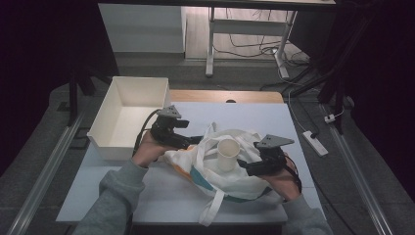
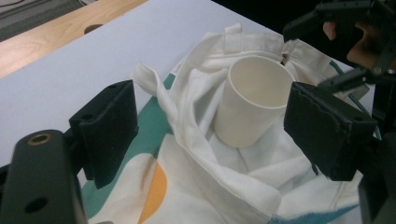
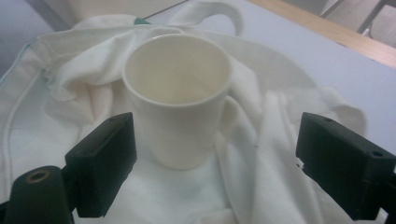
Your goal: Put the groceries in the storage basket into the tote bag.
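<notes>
**Cup stands free on the bag, both tongs wide**

The plain white paper cup (image 1: 228,154) stands upright, mouth up, on the rumpled white cloth tote bag with teal and orange patches (image 1: 215,181), in the middle of the pale table (image 1: 98,181). Its long axis runs straight up, so any grab has to come in from the side across its wall.

The right gripper (image 1: 249,169) sits just beside the cup, level with its lower half, jaws spread as wide as they go and holding nothing; in the right gripper view the cup (image 3: 180,100) stands dead ahead between the two black pads (image 3: 105,161), clear of both. That hand is the nearer one and, to my eye, the better lined up for a pinch.

The left gripper (image 1: 193,141) rests over the bag's edge on the other side, jaws likewise apart and gripping nothing that I can see; a fold of cloth (image 2: 205,154) lies between them, untouched by the pads. The cup (image 2: 252,100) sits a little beyond its far jaw.

An empty white rectangular bin (image 1: 128,115) waits at the table's far left.

No brand, label or writing is readable on cup, bag or bin
</notes>
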